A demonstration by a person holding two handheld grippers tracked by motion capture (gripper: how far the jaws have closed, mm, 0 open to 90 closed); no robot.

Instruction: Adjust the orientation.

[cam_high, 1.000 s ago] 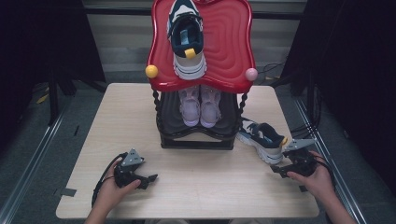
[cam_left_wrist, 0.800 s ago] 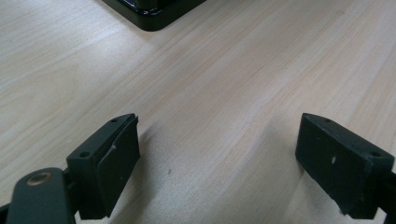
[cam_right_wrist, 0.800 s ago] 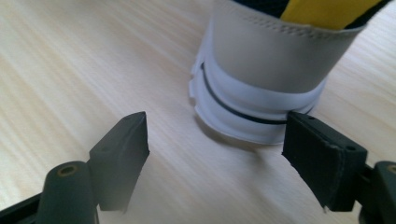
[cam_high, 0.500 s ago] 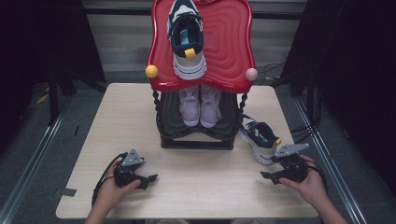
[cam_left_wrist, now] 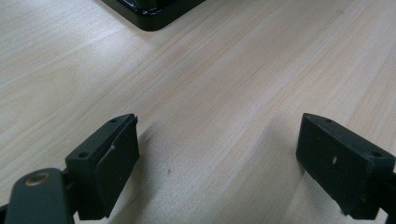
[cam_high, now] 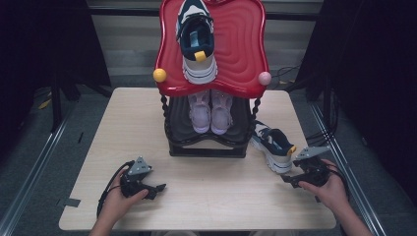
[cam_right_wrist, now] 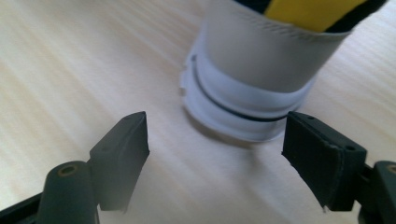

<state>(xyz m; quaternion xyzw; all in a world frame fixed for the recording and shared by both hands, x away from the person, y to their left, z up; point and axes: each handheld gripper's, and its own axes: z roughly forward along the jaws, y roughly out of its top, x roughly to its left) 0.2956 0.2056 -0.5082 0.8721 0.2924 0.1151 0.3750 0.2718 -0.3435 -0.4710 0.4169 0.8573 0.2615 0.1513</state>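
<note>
A navy, white and yellow sneaker (cam_high: 273,145) lies on the table at the right of the rack, heel toward me. Its white heel (cam_right_wrist: 261,60) sits just beyond my right gripper (cam_high: 291,180) (cam_right_wrist: 215,149), whose jaws stand open and touch nothing. A matching sneaker (cam_high: 197,39) rests on the red top shelf (cam_high: 241,54). A pair of pale pink shoes (cam_high: 211,110) sits on the black lower shelf (cam_high: 206,147). My left gripper (cam_high: 157,189) (cam_left_wrist: 217,158) rests open over bare wood at the front left.
The light wooden table (cam_high: 211,206) has bare room in front of the rack, between the two hands. A black corner of the rack's base (cam_left_wrist: 149,14) lies ahead of the left gripper. Cables (cam_high: 290,73) and dark floor surround the table.
My right hand has drawn back a little from the sneaker's heel toward the table's front edge. The left hand and gripper have stayed put.
</note>
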